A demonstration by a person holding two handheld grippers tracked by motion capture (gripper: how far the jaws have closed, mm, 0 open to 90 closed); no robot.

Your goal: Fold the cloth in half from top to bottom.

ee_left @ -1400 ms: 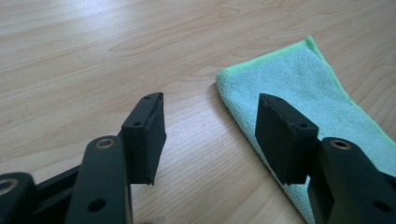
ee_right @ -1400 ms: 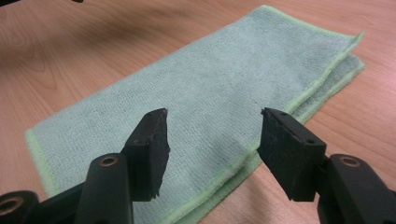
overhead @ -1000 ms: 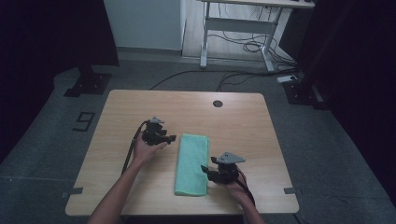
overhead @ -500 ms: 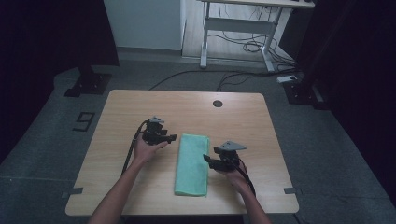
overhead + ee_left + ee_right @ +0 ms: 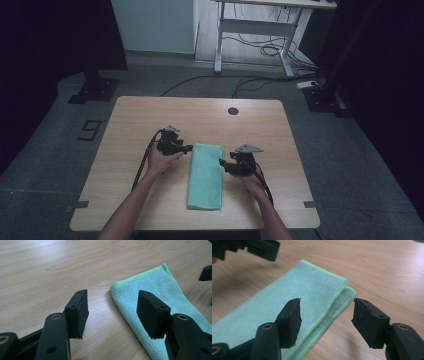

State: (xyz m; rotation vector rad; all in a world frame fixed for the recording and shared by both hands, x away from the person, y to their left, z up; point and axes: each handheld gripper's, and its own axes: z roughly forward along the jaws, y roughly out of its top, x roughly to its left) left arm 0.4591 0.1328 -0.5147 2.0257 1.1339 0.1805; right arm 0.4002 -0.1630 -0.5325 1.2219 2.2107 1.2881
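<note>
The folded mint-green microfibre cloth (image 5: 205, 176) lies flat on the light wooden surface (image 5: 125, 125), a long narrow rectangle running away from me, roughly centred between my 2 hands. In the right gripper view its far end shows 2 layers, the upper edge set slightly back from the lower, so I read it as folded once along its length.

Left tongs (image 5: 189, 148): spread, nothing between the pads. In the left gripper view they straddle the cloth's far left corner, 1 pad over bare wood, the other over fabric. I keep them low and level there because that corner is the natural pick-up point.

Right tongs (image 5: 223, 164): also spread and holding nothing, at the cloth's right long edge, a little nearer to me than the left pair. The right gripper view has the doubled edge running up between the pads, placed so that a closing pinch would take both layers.

Judgement: with both pairs on opposite edges, I am set up for a 2-handed grab, to fold or lift. Neither pad presses on fabric yet.
</note>
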